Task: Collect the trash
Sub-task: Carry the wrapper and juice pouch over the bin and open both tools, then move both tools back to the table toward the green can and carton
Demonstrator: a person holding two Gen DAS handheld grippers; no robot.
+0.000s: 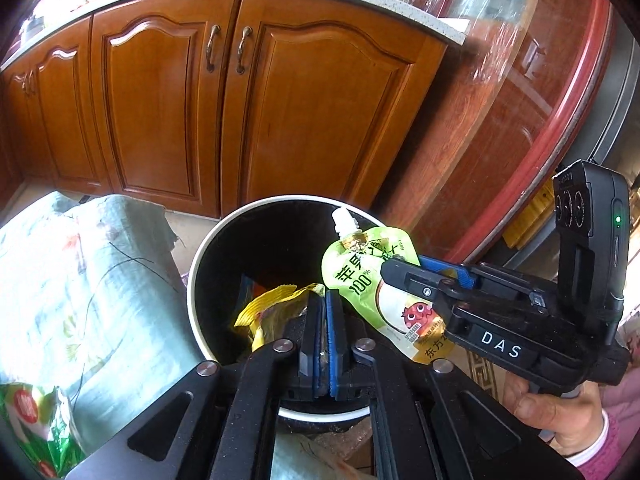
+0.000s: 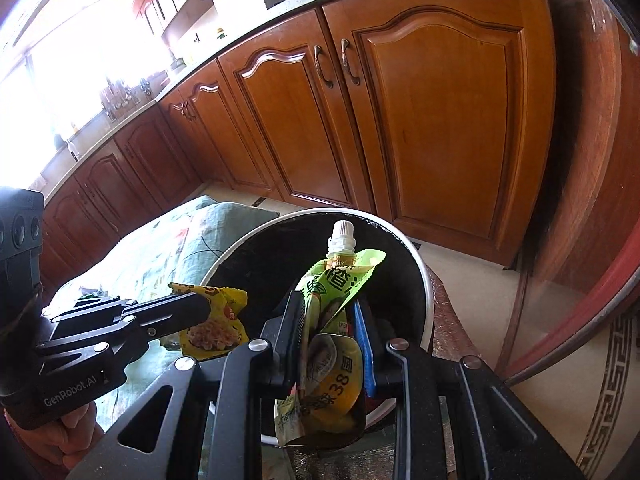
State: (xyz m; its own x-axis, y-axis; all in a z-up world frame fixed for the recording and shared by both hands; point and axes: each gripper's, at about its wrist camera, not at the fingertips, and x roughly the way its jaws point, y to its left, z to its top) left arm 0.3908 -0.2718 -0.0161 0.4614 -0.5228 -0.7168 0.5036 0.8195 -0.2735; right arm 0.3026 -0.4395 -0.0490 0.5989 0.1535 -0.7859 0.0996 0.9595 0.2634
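A round bin with a white rim (image 1: pixel 199 240) and black inside stands on the floor below both grippers; it also shows in the right wrist view (image 2: pixel 423 276). My left gripper (image 1: pixel 325 300) is shut on a yellow snack wrapper (image 1: pixel 266 308) and holds it over the bin's mouth; the same gripper (image 2: pixel 210 306) and wrapper (image 2: pixel 216 330) show in the right wrist view. My right gripper (image 2: pixel 332 308) is shut on a green juice pouch (image 2: pixel 340 280) with a white spout, upright over the bin. In the left wrist view that gripper (image 1: pixel 400 270) and pouch (image 1: pixel 360 272) are at the bin's right side.
Brown wooden cabinet doors (image 1: pixel 248 112) stand behind the bin under a speckled counter. A pale green floral cloth (image 1: pixel 80 280) lies to the bin's left, with a green package (image 1: pixel 36 420) on it. A round glass-topped table edge (image 1: pixel 560 128) curves along the right.
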